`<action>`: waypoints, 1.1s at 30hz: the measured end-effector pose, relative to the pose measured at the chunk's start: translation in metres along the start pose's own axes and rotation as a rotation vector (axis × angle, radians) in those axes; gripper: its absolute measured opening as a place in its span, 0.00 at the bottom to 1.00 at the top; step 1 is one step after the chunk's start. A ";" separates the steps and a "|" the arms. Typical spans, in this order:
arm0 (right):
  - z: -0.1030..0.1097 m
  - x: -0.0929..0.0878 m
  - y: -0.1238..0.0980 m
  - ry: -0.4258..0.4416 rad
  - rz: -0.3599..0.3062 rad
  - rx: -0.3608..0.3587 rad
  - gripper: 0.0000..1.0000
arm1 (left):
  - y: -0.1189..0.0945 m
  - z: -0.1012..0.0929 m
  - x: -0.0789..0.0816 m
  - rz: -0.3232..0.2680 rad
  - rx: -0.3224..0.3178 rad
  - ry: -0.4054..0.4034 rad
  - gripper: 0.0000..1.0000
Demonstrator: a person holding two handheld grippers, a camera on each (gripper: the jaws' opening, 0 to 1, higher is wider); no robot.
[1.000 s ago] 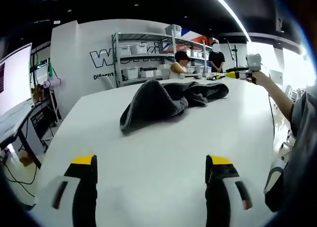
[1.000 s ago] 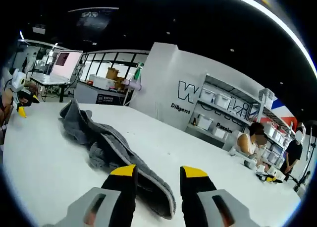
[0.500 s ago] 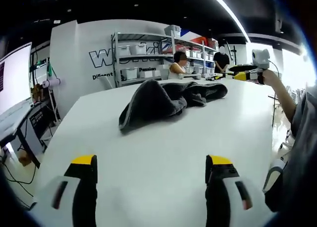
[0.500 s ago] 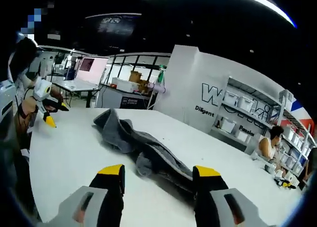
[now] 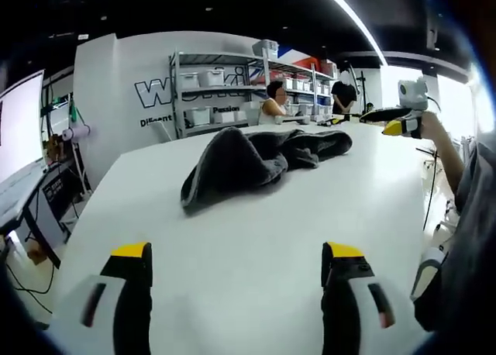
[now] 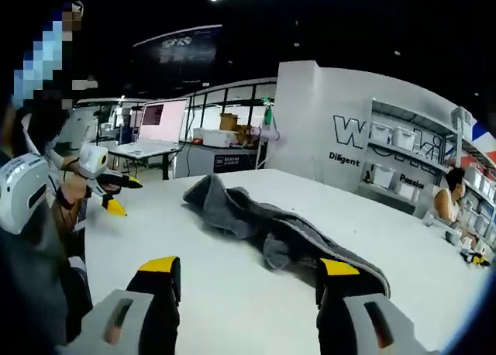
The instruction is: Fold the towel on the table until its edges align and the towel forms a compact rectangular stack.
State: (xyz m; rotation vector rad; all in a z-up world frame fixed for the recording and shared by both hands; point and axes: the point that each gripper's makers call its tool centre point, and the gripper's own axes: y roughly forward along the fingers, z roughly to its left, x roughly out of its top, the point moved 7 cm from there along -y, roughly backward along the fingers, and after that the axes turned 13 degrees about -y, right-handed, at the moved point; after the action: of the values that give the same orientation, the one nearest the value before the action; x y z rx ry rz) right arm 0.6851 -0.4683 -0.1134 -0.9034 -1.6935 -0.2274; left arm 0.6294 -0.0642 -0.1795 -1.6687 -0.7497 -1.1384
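Table (image 5: 256, 239), broad and white, takes up most of both views, and a dark grey towel (image 5: 256, 157) lies crumpled on it in a long, rumpled heap, unfolded. In the left gripper view the towel sits toward the far middle of the table, with a raised hump at its near-left end and a flatter tail trailing away to the right. The right gripper view shows the same towel (image 6: 271, 227) from the other side, running diagonally from a peaked end at upper left down to a flat end that passes just behind the right jaw. Shelving (image 5: 225, 87) with white bins stands against a lettered white wall behind the table in the left gripper view, where two people are near it; in the right gripper view only one seated person shows beside the shelves (image 6: 403, 165), while windows and other tables appear further left. Left gripper (image 5: 236, 258) hovers over bare table well short of the towel, jaws spread wide and holding nothing; it also appears small at the left of the right gripper view (image 6: 116, 196). Right gripper (image 6: 248, 274) is likewise spread apart and empty, close to the towel, and shows at the far right of the left gripper view (image 5: 391, 121), held in a hand.
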 end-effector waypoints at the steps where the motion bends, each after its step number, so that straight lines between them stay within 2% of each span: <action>1: 0.003 -0.001 -0.001 0.013 0.009 0.014 0.77 | 0.001 -0.001 0.000 0.002 -0.003 0.002 0.95; 5: 0.010 -0.005 -0.003 0.054 0.028 0.046 0.84 | 0.003 -0.002 0.000 0.005 -0.011 0.003 0.95; 15: 0.025 -0.010 -0.002 0.170 0.020 0.143 0.94 | 0.003 0.000 -0.002 0.009 -0.008 -0.003 0.95; 21: 0.025 -0.011 -0.001 0.192 0.024 0.142 0.99 | 0.003 0.002 -0.002 0.006 -0.005 -0.008 0.95; 28: 0.027 -0.012 0.002 0.237 0.018 0.162 0.99 | 0.003 0.004 -0.004 0.009 -0.003 -0.014 0.95; 33: 0.025 -0.009 0.011 0.201 0.045 0.161 0.99 | 0.005 0.004 -0.004 0.007 -0.010 -0.017 0.95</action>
State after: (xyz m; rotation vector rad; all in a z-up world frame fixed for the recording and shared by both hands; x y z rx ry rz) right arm 0.6737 -0.4502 -0.1328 -0.7715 -1.4814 -0.1438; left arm 0.6335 -0.0621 -0.1858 -1.6901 -0.7493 -1.1257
